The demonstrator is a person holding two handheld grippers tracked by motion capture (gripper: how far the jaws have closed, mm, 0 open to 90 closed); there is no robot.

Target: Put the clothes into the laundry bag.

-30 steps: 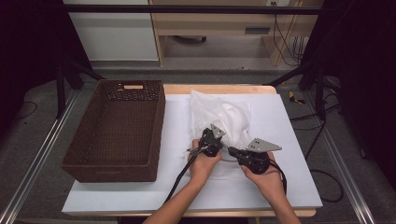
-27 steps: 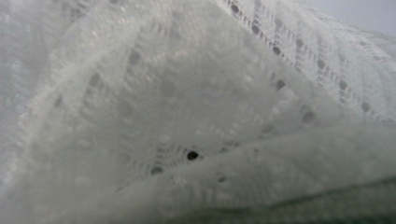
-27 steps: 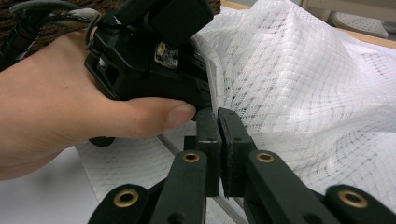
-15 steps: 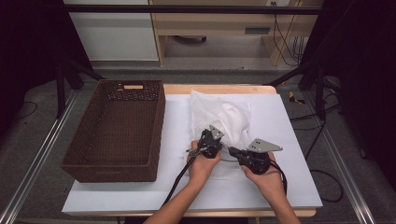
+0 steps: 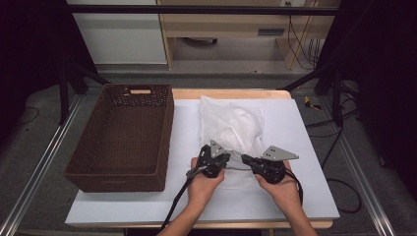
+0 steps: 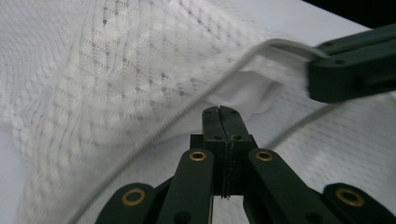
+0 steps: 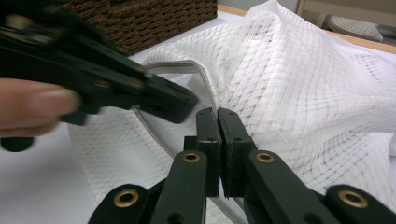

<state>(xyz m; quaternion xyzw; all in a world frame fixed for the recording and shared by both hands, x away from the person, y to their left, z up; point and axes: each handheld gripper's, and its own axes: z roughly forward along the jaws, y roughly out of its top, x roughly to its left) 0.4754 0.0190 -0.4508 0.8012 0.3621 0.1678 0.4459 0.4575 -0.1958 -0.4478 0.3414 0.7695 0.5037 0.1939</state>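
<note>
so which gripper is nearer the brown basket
Left. The left gripper sits just right of the basket; the right gripper is farther right. Both clamp the mesh bag.

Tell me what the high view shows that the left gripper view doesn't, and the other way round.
High view alone: the brown basket left of the mesh bag, the table, and both hands holding grippers. Left gripper view alone: the left gripper with jaws closed at the bag's corded rim, and white cloth inside. Both share the bag and the right gripper.
</note>
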